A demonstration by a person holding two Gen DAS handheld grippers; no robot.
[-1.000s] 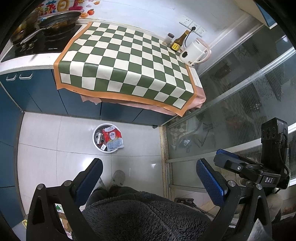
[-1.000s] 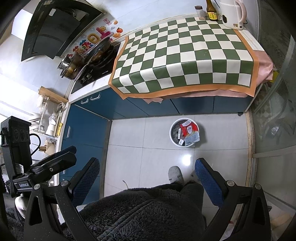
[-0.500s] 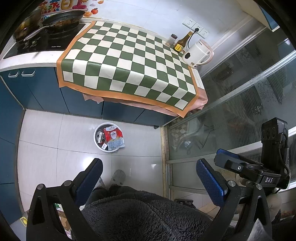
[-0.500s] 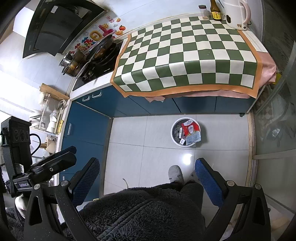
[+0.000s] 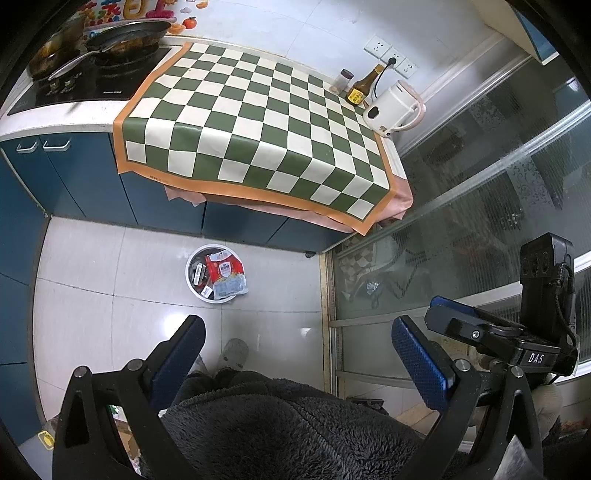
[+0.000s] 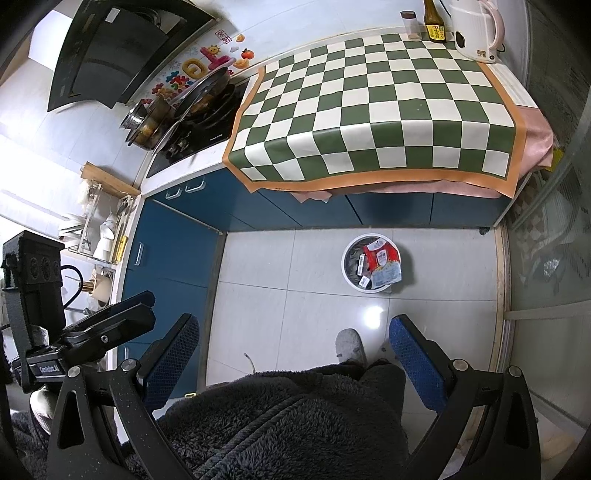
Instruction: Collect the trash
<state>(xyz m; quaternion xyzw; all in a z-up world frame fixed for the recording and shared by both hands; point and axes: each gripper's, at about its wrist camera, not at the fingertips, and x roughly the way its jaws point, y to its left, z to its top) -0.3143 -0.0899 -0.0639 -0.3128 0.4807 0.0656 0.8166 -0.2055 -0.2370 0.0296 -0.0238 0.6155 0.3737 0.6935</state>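
Left wrist view: my left gripper (image 5: pixel 295 354) hangs spread wide and empty above my dark fleece. My right gripper (image 6: pixel 293 350) is equally apart. Beyond, mid-frame, the white trash bin (image 5: pixel 193 286) on the floor holds wrappers (image 5: pixel 226 275), below the checkered counter (image 5: pixel 258 125).

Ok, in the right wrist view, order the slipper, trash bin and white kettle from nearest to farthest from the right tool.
1. Grey slipper, on the floor just ahead of the right tool, between its fingers.
2. Trash bin, farther out on the tiles, below the counter edge.
3. White kettle, at the counter's far right corner.
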